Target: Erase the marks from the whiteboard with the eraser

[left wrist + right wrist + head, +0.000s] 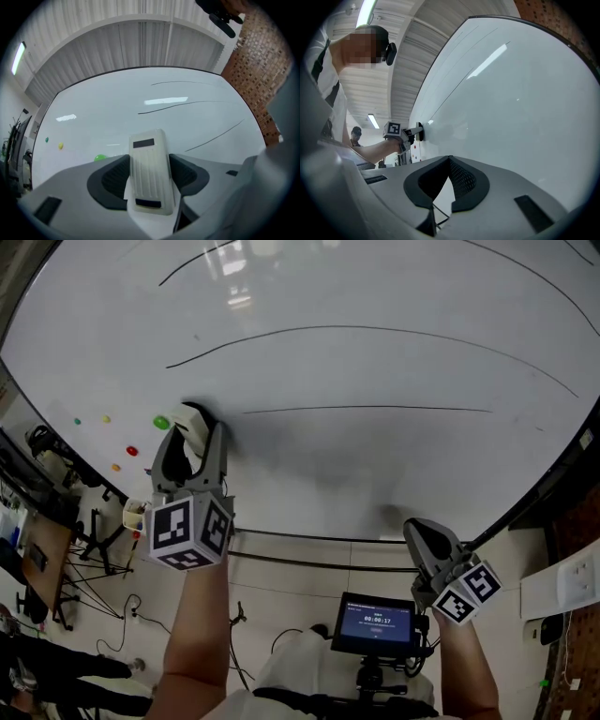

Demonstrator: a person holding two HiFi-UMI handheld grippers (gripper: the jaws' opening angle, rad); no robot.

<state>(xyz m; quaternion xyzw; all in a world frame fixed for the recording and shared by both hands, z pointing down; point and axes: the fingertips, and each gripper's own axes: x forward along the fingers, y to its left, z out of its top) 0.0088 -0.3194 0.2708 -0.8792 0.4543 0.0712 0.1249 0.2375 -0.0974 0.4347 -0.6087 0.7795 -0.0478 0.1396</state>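
Left tongs (192, 420) raised on outstretched forearm, clamped on eraser (149, 171), right tongs (419, 529) lower, jaws together, empty

Whiteboard (375, 474), filling the upper frame of the head view. Black marks on it: a short arc (192, 261) at upper left, a long curved line (375, 329) across the middle, and a straight line (375, 409) below. At the left edge are 4 coloured magnets: green magnet (161, 422), yellow magnet (106, 418), red magnet (131, 451), orange magnet (116, 467). The eraser (194, 418) touches the board just beside the green magnet.
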